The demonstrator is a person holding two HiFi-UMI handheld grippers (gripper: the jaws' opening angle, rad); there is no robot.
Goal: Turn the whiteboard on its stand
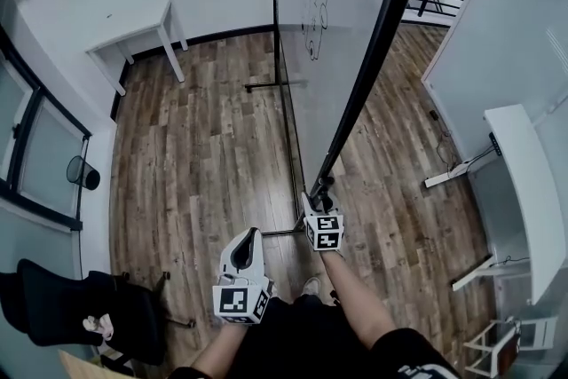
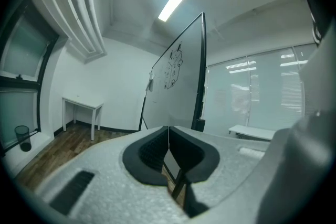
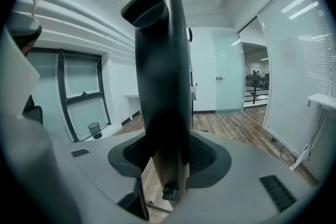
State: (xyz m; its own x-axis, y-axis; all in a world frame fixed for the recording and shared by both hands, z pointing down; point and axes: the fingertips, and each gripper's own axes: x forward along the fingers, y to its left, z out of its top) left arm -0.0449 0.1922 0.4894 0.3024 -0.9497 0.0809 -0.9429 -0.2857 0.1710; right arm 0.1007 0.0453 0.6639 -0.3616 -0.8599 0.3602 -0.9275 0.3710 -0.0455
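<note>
**Inspector:** Where is the whiteboard, and what condition is it in?

**Assessor:** It is upright in the middle of the room on a black stand, and the stand's bar runs near to far along the wood floor. The board is tall, with a white face, a thin black frame and a line drawing at the far end. Its near edge is directly in front of the person.

**Inspector:** What are the grippers doing?

**Assessor:** The right gripper is clamped on the frame at the near edge, with a pad on each side. The left gripper hangs to the left of the board with its jaws together and nothing between them.

**Inspector:** What are the risks?

**Assessor:** There are three, in my judgement.
- **Slipping:** The frame is narrow and smooth, so a sideways push could slide the pads off it.
- **Stand moving:** Only one point is held and nothing steadies the stand. The whole stand could skid or lean instead of the board turning.
- **Foot in the way:** The person's shoe is near the stand's foot, in the likely path of the swing.

I cannot tell whether the stand has wheels.
</note>
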